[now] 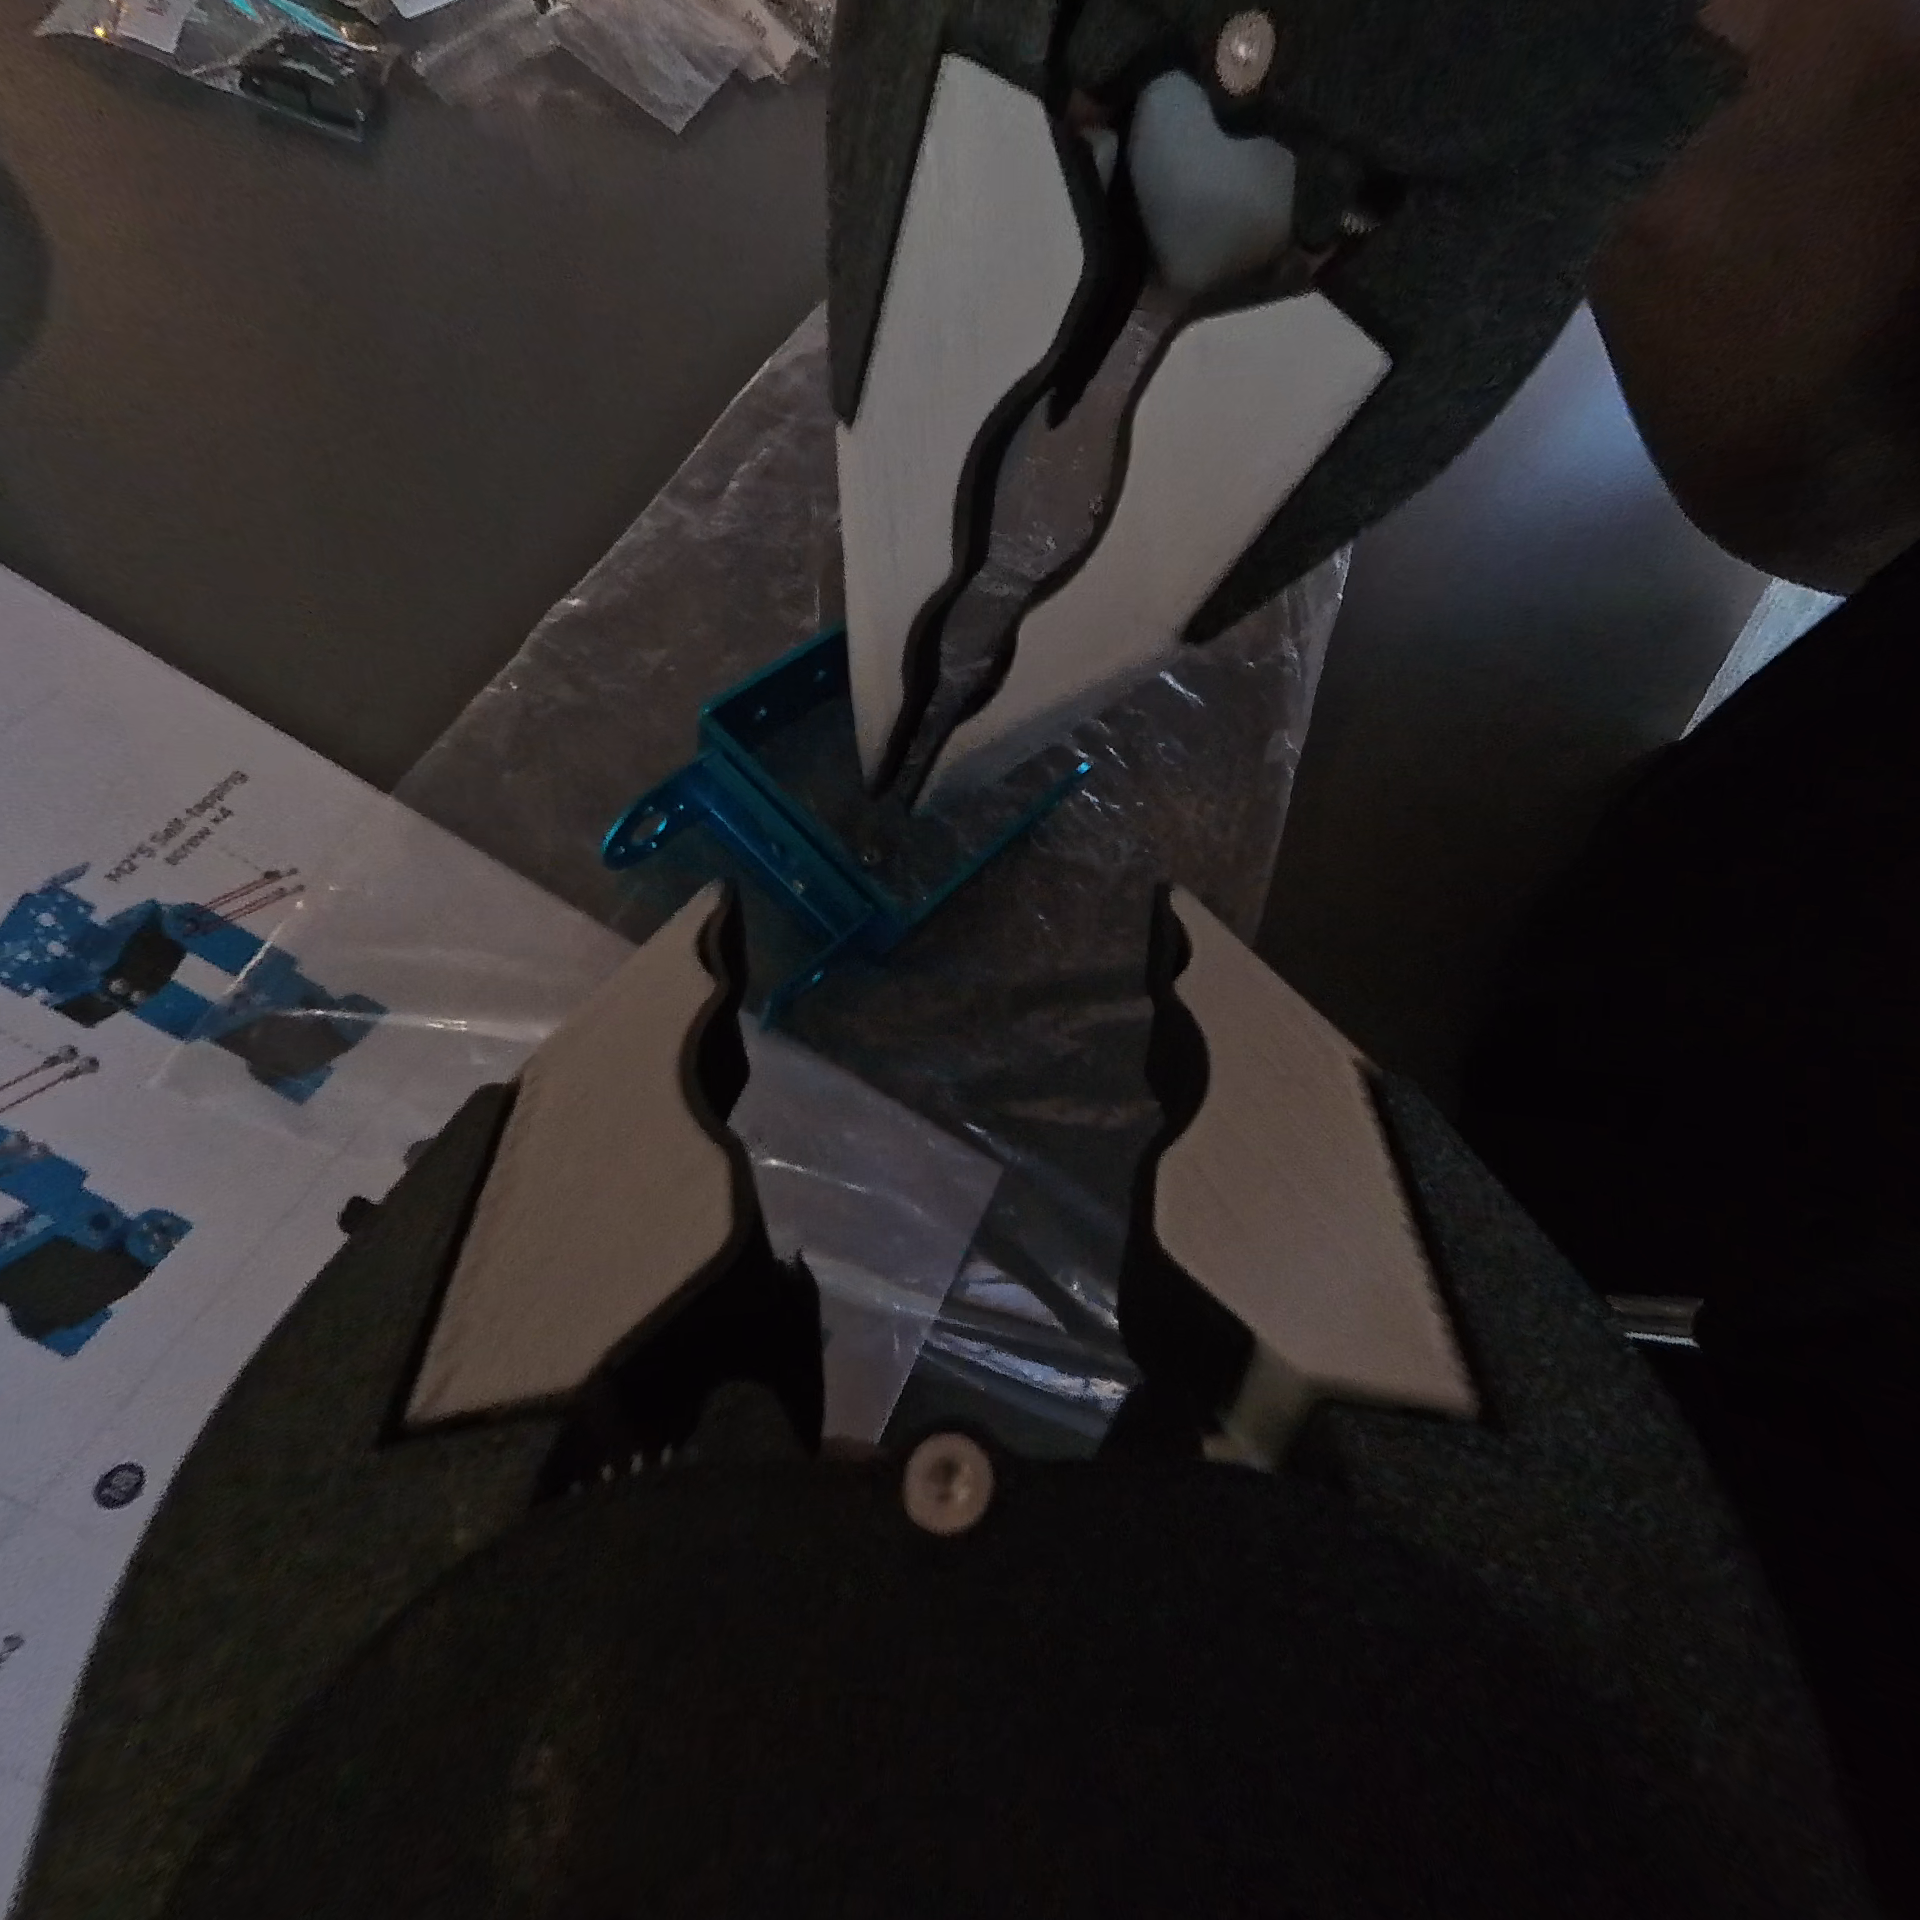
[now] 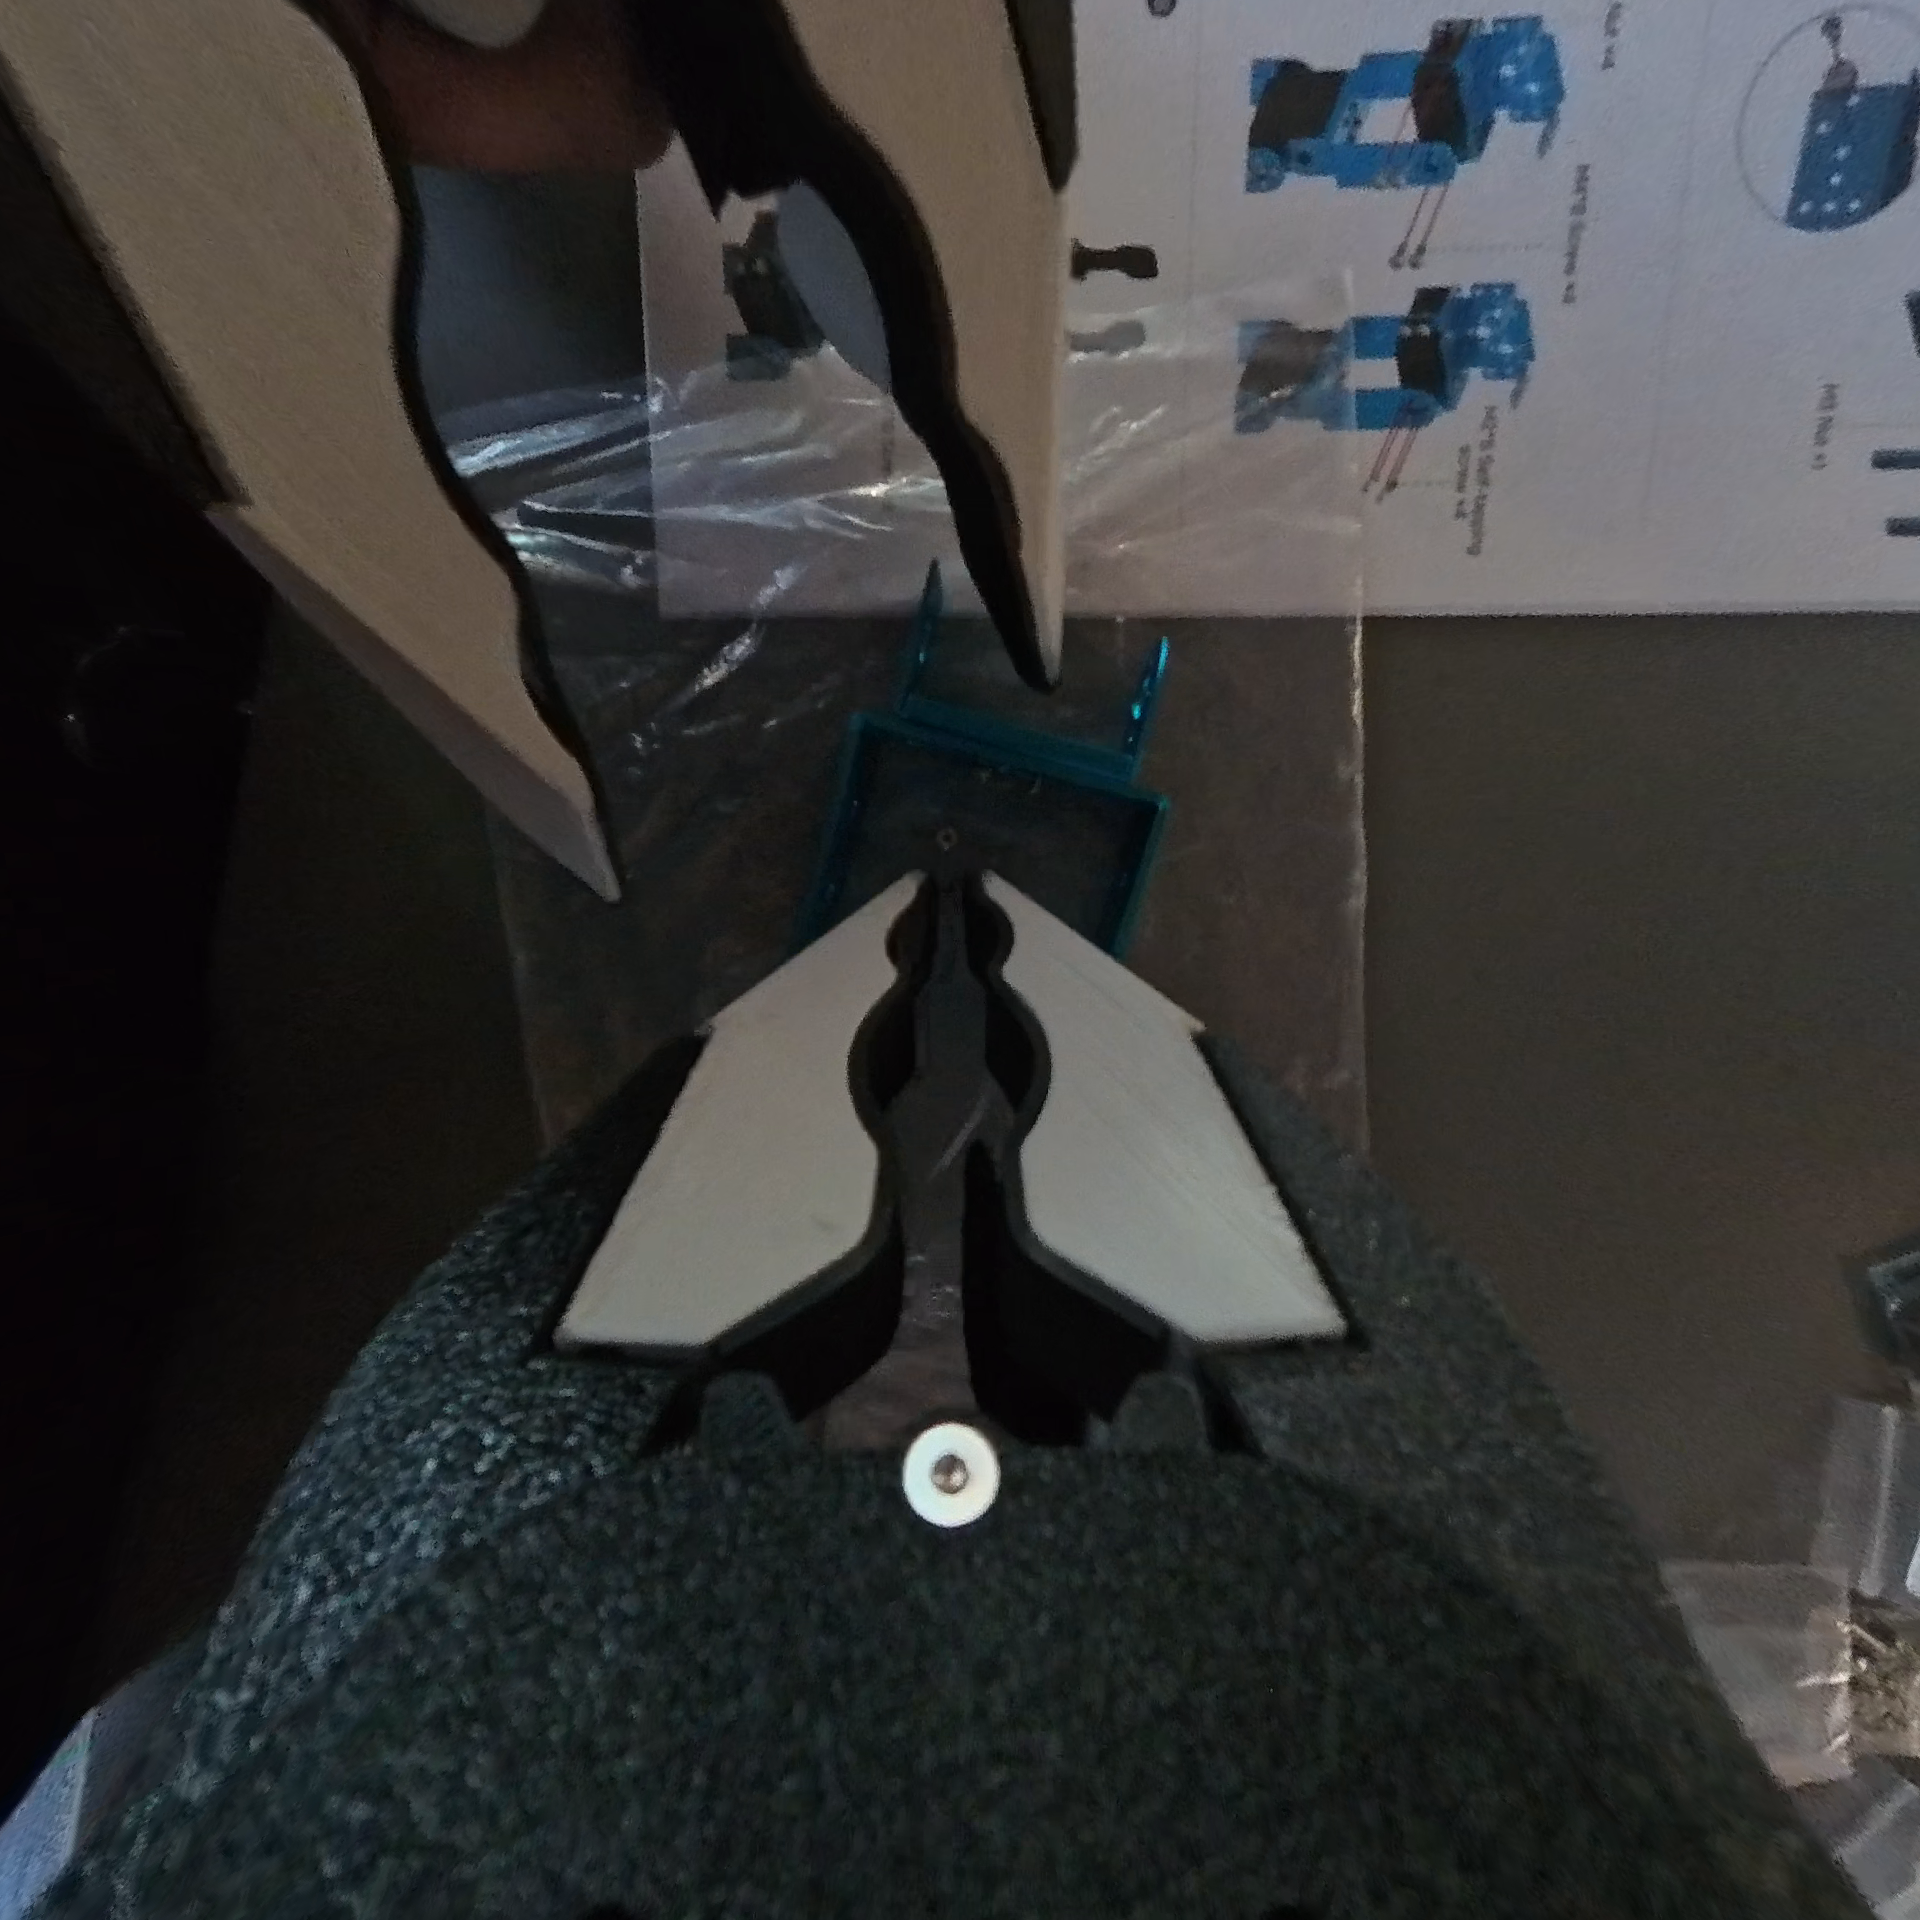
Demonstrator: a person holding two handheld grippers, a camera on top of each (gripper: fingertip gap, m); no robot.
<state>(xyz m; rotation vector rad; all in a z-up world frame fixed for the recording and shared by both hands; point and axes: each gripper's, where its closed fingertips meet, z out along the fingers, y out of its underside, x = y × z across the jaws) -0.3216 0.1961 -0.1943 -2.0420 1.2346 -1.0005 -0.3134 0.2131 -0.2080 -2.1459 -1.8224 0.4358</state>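
Two grippers, one blue bracket (image 2: 997, 790)

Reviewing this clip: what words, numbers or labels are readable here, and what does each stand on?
Instruction sheet: small captions beside blue drawings, partly legible; not transcribed here.
Plastic bags: labels too blurred to read.
Blue bracket, left gripper, right gripper and its thin tool: no writing seen.
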